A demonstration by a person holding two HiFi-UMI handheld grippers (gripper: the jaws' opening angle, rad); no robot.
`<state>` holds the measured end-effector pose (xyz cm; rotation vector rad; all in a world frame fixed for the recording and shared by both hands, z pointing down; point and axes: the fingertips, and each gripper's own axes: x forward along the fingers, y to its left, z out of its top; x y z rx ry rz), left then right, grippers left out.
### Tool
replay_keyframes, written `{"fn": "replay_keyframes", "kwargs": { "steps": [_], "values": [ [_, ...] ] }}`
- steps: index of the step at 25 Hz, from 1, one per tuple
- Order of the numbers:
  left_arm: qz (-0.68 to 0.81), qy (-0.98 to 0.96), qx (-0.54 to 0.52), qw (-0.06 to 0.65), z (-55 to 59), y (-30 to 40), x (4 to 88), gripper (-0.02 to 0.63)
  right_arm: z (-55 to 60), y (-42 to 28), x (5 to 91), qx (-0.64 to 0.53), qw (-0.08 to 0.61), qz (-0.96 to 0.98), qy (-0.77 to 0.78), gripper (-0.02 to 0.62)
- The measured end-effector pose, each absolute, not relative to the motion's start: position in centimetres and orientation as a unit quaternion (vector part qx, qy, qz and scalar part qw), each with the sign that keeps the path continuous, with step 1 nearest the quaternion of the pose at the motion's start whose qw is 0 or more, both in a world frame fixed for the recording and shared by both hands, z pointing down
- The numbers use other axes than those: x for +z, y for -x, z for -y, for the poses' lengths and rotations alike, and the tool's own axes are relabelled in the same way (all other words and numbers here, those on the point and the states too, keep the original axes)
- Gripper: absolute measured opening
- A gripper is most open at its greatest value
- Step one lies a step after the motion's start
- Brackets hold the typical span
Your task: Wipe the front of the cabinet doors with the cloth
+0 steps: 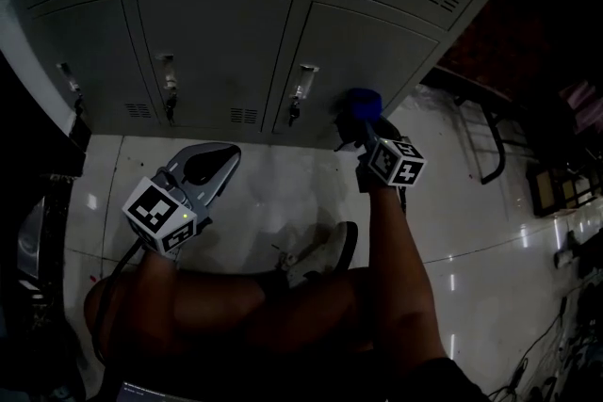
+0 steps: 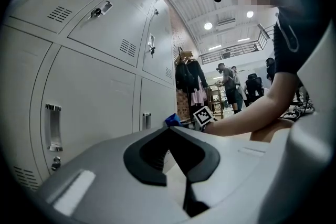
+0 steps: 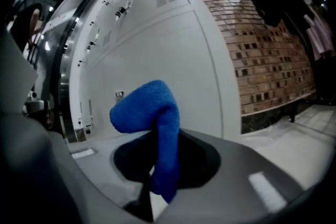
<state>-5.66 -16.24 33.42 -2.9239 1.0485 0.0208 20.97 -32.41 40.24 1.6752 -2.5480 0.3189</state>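
Grey metal cabinet doors (image 1: pixel 212 52) fill the top of the head view and run along the left of the left gripper view (image 2: pixel 94 102). My right gripper (image 1: pixel 364 125) is shut on a blue cloth (image 1: pixel 363 101), held low by the bottom corner of the right-hand lower door; I cannot tell whether it touches. In the right gripper view the cloth (image 3: pixel 152 113) sticks up from the shut jaws (image 3: pixel 157 139), facing a pale door (image 3: pixel 157 50). My left gripper (image 1: pixel 222 157) hangs shut and empty over the floor, to the left; its jaws (image 2: pixel 170 131) meet at the tips.
Door latches (image 1: pixel 301 89) stick out from the doors. My leg and shoe (image 1: pixel 325 249) rest on the glossy floor (image 1: pixel 273 184). A metal frame (image 1: pixel 490 136) stands right, cables (image 1: pixel 565 344) lie lower right. A brick wall (image 3: pixel 268 44) adjoins the cabinets. People (image 2: pixel 228 81) stand far off.
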Motion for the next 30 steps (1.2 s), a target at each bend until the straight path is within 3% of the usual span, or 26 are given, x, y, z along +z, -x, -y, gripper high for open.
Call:
{"fn": "replay_keyframes", "kwargs": {
  "steps": [9, 17, 30],
  "values": [
    [-0.342, 0.939, 0.017, 0.024, 16.3, 6.4, 32.1, 0.006, 26.6, -10.1, 31.8, 0.065, -0.012, 0.906, -0.418, 0.069],
    [-0.344, 0.938, 0.02, 0.026, 16.3, 6.5, 31.8, 0.006, 19.4, -2.9, 29.6, 0.055, -0.003, 0.947, -0.315, 0.069],
    [-0.344, 0.939, 0.012, 0.025, 16.0, 6.0, 32.9, 0.006, 17.2, -0.5, 33.7, 0.048, 0.006, 0.962, -0.27, 0.069]
  ]
}}
